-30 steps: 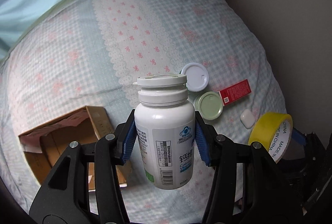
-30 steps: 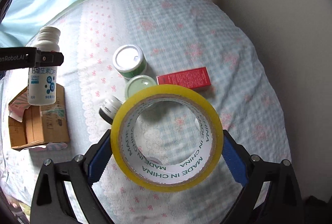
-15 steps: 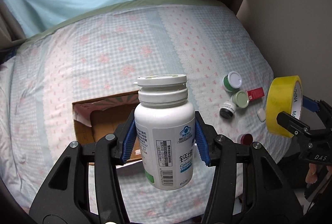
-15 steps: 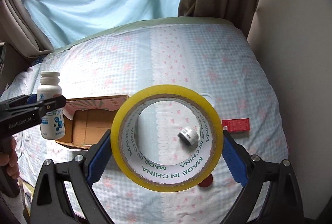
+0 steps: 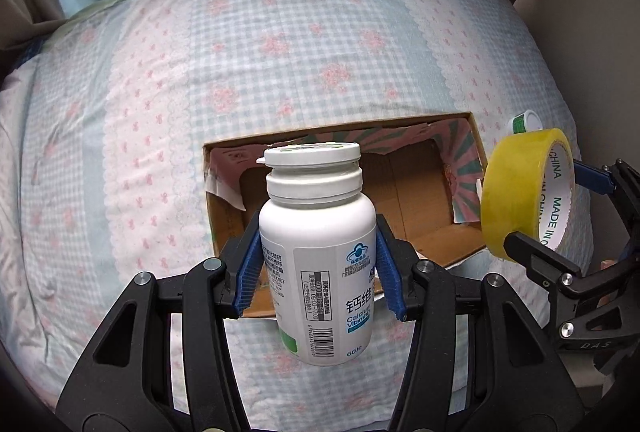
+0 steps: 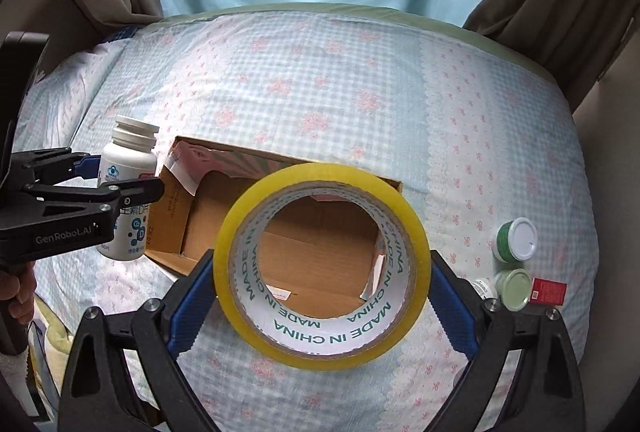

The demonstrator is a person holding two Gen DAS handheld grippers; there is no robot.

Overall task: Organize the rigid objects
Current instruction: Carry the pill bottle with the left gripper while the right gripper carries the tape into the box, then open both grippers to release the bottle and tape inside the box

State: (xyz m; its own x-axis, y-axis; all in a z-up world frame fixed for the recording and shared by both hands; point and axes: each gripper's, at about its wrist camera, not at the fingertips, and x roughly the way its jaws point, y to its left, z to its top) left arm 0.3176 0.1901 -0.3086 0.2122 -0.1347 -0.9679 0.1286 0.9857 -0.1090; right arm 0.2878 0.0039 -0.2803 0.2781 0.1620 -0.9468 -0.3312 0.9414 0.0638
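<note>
Since the earlier frames both grippers have swung across the bed (image 5: 280, 43), so the open cardboard box (image 5: 416, 191), once at lower left, now sits at frame centre under them. The left gripper (image 5: 318, 264) is clamped on the white pill bottle (image 5: 320, 256), pads on its lower body, cap up, just in front of the box's near left corner. The right gripper (image 6: 322, 292) is spread wide on the yellow tape roll (image 6: 322, 266), pads on the outer rim, with the box floor showing through the hole.

The bottle looks light, stiff and smooth, likely to slip on its glossy label; its waist is the place to hold. The roll is rigid and light, and across its width suits it. Small jars (image 6: 516, 240) and a red carton (image 6: 549, 291) remain at right.
</note>
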